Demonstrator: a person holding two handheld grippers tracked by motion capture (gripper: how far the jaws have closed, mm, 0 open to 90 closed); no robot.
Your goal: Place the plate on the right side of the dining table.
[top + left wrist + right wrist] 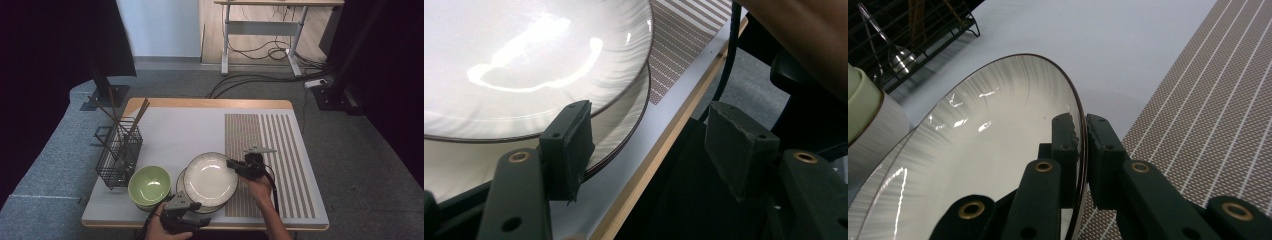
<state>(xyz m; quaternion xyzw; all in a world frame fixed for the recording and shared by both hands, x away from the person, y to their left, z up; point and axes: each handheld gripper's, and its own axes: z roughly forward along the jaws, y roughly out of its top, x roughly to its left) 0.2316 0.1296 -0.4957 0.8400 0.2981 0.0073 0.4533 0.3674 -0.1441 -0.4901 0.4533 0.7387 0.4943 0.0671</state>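
On table, front centre: white round ceramic plate with dark rim [210, 179], tilted, right edge raised.
Right gripper [1082, 150]: jaws clamped on plate rim.
Left gripper [649, 145]: jaws wide apart, holding nothing.

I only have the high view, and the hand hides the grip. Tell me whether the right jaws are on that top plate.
Observer: Yes. The right gripper is shut on the top plate at its rim, one jaw inside, one outside.
Operator: Now report the left jaws.
Observer: The left gripper is open with nothing between its jaws. One jaw sits at the lower plate, the other past the edge of the table.
Operator: Check the rack for cutlery.
Observer: A metal spoon stands in the wire rack.
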